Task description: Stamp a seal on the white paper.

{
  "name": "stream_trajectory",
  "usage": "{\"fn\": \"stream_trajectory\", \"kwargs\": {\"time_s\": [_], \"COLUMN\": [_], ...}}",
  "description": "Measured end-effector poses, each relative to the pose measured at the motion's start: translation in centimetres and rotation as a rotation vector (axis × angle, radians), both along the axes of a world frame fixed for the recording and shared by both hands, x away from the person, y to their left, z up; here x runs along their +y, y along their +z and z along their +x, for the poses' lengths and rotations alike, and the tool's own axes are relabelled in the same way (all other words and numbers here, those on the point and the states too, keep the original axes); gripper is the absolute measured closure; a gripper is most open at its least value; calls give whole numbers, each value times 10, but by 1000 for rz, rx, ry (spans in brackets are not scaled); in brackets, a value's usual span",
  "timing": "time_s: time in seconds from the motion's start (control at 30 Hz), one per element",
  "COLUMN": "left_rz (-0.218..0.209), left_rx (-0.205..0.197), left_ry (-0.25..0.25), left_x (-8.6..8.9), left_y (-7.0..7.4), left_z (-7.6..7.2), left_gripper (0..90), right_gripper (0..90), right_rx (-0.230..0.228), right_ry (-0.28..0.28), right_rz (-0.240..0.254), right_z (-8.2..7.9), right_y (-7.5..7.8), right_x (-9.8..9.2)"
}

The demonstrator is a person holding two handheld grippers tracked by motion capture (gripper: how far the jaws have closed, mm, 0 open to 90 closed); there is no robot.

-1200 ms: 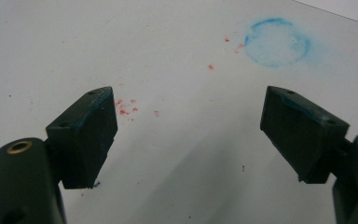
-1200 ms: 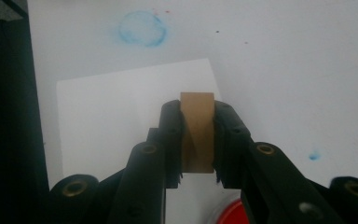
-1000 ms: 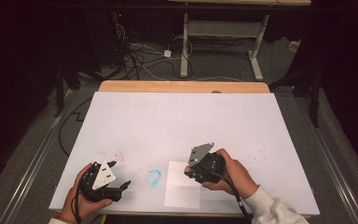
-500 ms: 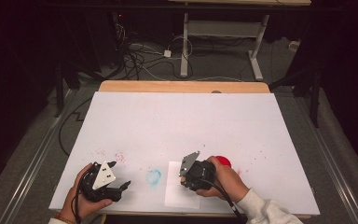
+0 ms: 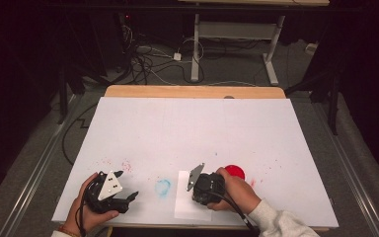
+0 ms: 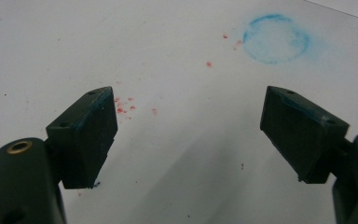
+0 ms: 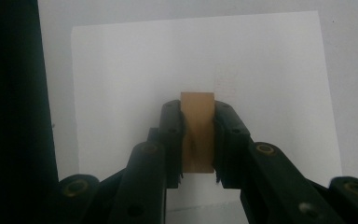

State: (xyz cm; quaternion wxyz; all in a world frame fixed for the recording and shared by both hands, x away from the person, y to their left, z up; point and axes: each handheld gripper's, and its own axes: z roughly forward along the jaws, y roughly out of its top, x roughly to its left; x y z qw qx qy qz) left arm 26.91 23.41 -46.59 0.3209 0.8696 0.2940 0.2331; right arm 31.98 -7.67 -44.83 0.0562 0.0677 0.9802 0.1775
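Low over a white paper sheet (image 5: 185,210) (image 7: 261,70) at the table's near edge, my right gripper (image 5: 197,192) (image 7: 197,116) is shut on a small tan wooden block (image 7: 197,135). The block stands upright between the pads. Whether its far end touches the paper I cannot tell. My left gripper (image 5: 128,185) (image 6: 191,112) rests at the near left of the white table (image 5: 192,128), open, with nothing between its jaws. Just behind the right hand lies a red round disc (image 5: 235,172).
A blue ring-shaped stain (image 5: 163,186) (image 6: 275,31) marks the table between the two grippers. Red specks (image 6: 123,107) dot the surface near the left gripper. A wooden strip (image 5: 192,92) edges the far side, with cables and desk legs on the floor beyond.
The right hand has come down and to the left over the paper with the block, uncovering the red disc behind it. The left hand has stayed put.
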Motion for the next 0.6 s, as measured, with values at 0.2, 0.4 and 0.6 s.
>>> {"fn": "stream_trajectory", "kwargs": {"time_s": [0.2, 0.4, 0.6], "left_rz": [1, 2, 6], "left_rx": [-1, 0, -12], "left_ry": [-1, -3, -7], "left_x": [0, 0, -1], "left_y": [1, 1, 1], "left_z": [-1, -1, 0], "left_gripper": [182, 182, 182], "right_gripper": [762, 762, 763], "right_rx": [-8, 0, -2], "right_ry": [-4, -10, -11], "right_rz": [4, 6, 11], "right_z": [-1, 0, -1], "right_y": [-2, -2, -3], "right_x": [-1, -2, -2]}}
